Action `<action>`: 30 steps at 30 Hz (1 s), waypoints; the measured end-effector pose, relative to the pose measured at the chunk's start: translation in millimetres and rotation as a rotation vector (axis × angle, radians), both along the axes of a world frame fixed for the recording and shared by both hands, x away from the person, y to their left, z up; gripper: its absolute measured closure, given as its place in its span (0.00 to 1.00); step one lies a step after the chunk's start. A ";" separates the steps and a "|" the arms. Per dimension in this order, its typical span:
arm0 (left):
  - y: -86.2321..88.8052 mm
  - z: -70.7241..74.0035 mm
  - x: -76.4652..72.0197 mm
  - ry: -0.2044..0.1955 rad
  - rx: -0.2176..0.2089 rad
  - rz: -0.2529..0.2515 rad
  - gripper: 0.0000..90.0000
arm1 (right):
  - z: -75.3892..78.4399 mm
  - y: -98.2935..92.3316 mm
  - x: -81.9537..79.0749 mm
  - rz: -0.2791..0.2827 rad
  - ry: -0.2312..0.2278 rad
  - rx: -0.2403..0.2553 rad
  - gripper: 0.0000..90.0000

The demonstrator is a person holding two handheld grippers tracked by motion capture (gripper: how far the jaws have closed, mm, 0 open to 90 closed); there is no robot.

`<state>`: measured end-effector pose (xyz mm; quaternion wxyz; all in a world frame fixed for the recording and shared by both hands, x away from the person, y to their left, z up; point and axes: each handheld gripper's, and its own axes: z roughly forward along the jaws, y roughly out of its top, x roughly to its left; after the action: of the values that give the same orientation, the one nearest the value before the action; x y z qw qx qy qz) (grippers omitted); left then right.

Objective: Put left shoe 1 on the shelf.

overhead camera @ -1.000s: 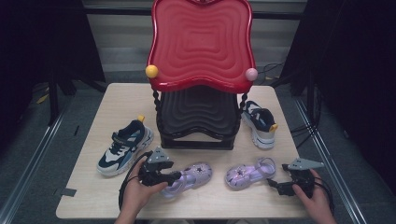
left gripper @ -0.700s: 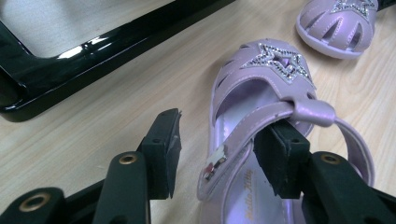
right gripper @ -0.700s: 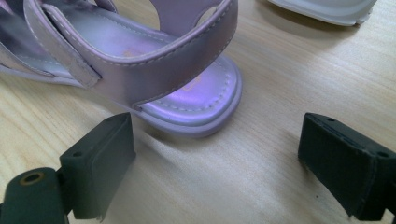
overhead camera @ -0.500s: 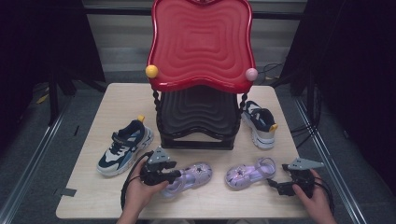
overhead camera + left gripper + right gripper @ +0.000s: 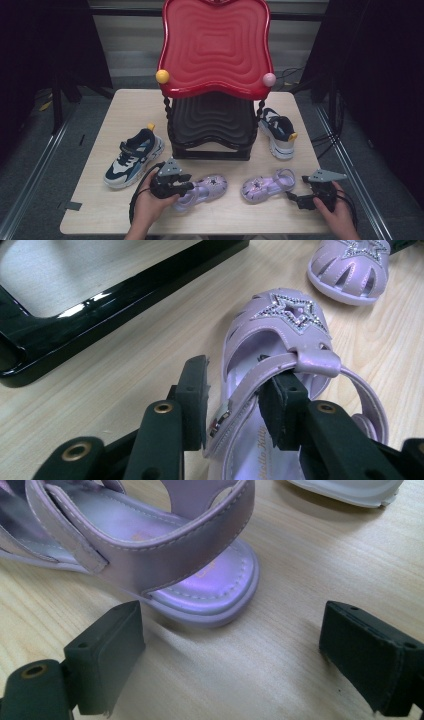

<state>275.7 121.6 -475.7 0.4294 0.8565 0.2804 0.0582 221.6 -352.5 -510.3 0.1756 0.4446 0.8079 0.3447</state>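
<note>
— Changes since the earlier frame?
— Left gripper (image 5: 232,405): jaws have just been closing; side wall and strap of the near lilac sandal (image 5: 280,340) now lie between them, pads about touching. Hands otherwise unmoved.
— Right gripper (image 5: 250,655)?
— Jaws wide, nothing held; heel of the second lilac sandal (image 5: 200,580) just ahead, apart.
— Location of items?
— Both sandals flat on the bench (image 5: 125,105), front edge, before the black-and-red stand (image 5: 212,120). One sneaker (image 5: 132,157) at left, another (image 5: 277,130) at right.

Table evenly lit from above; surroundings dark, high view perhaps slightly soft.
</note>
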 end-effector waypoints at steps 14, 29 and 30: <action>-0.4 3.2 0.1 -0.007 0.042 -0.020 0.82 | 0.0 0.0 0.0 0.000 0.000 0.000 0.11; 0.4 6.9 -7.4 -0.046 0.059 0.010 0.92 | -0.3 -0.2 0.5 0.007 -0.003 0.002 0.11; 0.8 7.3 -7.5 -0.050 0.062 0.008 0.92 | -0.2 -0.1 0.5 0.007 -0.003 0.002 0.11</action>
<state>268.2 122.4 -468.3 0.4092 0.8665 0.2712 0.0901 222.1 -352.7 -510.5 0.1750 0.4414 0.8088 0.3469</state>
